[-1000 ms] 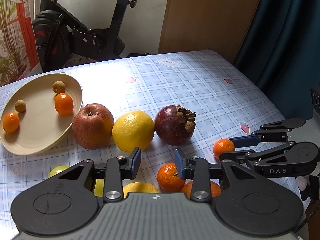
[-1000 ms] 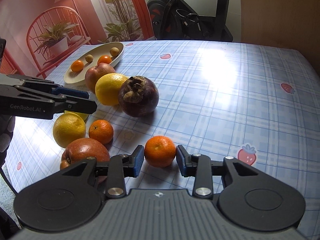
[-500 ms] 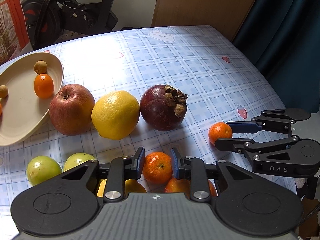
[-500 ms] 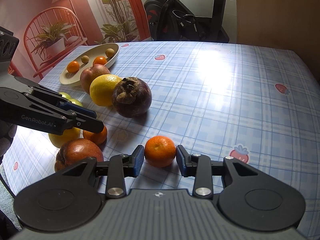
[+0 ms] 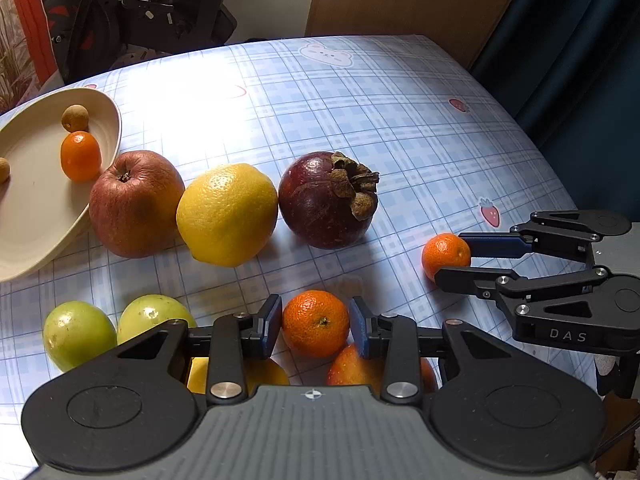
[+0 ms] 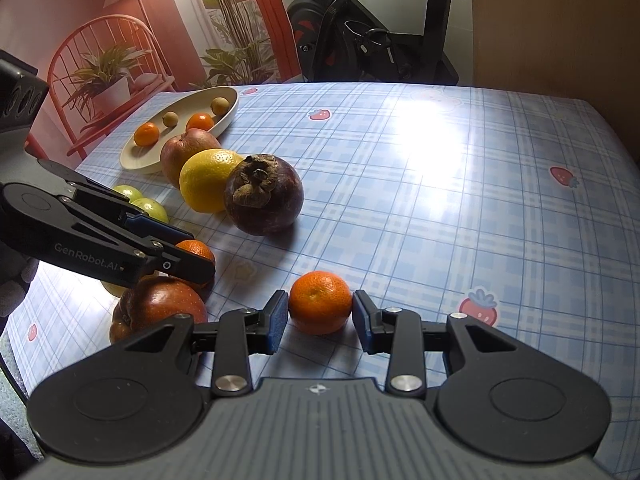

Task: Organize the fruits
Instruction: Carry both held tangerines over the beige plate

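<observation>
My left gripper (image 5: 316, 324) points steeply down over a tangerine (image 5: 316, 322) that lies against a red fruit (image 5: 356, 368). Its jaws are opening, with the tangerine between them and both pads against its sides. My right gripper (image 6: 320, 312) is shut on a second tangerine (image 6: 320, 302) that rests on the checked tablecloth (image 6: 440, 200); the left wrist view shows this tangerine (image 5: 446, 254) at the right. A red apple (image 5: 134, 204), a yellow citrus (image 5: 228, 214) and a dark purple fruit (image 5: 326, 200) stand in a row beside the cream plate (image 5: 28, 208).
The plate holds small orange and brown fruits (image 5: 80, 156). Two green fruits (image 5: 78, 336) and a yellow fruit (image 5: 248, 372) lie near my left gripper. An exercise bike (image 6: 360, 36) stands behind the table. A dark curtain (image 5: 580, 60) hangs past the right edge.
My left gripper has tipped down and come closer to the tangerine, which now sits deeper between its pads; they stand a little wider than half a second ago. My right gripper has not moved.
</observation>
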The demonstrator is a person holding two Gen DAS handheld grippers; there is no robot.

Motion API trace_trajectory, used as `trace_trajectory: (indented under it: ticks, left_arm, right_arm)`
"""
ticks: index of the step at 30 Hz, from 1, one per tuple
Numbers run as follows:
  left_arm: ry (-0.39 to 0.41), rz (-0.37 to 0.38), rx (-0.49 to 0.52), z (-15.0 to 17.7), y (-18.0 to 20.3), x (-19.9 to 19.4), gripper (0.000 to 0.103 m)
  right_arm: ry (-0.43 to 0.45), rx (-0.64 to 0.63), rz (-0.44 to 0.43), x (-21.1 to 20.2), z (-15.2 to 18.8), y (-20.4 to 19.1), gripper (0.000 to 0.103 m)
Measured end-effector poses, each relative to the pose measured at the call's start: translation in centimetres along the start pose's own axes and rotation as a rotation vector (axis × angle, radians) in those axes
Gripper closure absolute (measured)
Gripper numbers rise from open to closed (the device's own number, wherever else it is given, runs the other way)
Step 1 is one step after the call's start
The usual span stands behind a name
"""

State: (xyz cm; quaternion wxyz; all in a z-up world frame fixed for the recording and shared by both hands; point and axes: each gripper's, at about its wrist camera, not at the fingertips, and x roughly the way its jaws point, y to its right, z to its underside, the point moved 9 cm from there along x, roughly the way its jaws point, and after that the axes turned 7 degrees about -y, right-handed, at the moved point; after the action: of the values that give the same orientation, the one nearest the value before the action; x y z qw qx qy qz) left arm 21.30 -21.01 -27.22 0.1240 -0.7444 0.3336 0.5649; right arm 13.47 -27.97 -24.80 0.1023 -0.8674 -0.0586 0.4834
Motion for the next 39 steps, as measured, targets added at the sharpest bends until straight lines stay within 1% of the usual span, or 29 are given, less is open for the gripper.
trace_trajectory:
  ticks: [5,10,15,21,26,31,36,39]
  left_arm:
    - [0.064,0.022,-0.042,-0.6,-0.6,-1.1,0.064]
    - [0.137,0.03,-0.087,-1.2,-1.1,-3.1,0.064]
    - [0.216,0.041,-0.16,-1.7,-2.7,-5.7,0.064]
    - [0.318,0.025,-0.263,-2.4,-6.1,-9.6,0.064]
    - [0.382,-0.016,-0.354,-2.5,-10.1,-12.4,0.064]
    - [0.409,-0.074,-0.417,-2.2,-14.4,-14.4,0.064]
    - [0.406,-0.143,-0.436,-2.0,-18.4,-14.7,0.064]
    - [0.4,-0.168,-0.429,-1.9,-19.8,-14.3,0.064]
  right_arm:
    - [0.016,0.02,-0.004,-0.3,0.0,0.2,0.065]
    - [0.064,0.022,-0.011,-1.5,-0.7,-0.4,0.065]
    - [0.113,0.015,-0.015,-2.8,-2.7,-1.4,0.065]
    - [0.167,-0.009,-0.033,-3.7,-6.1,-3.5,0.065]
    - [0.189,-0.052,-0.057,-3.3,-9.0,-6.1,0.065]
    - [0.192,-0.084,-0.097,-1.7,-11.6,-9.0,0.065]
    - [0.194,-0.116,-0.129,0.7,-13.9,-11.9,0.065]
    - [0.184,-0.15,-0.133,2.7,-15.2,-13.6,0.065]
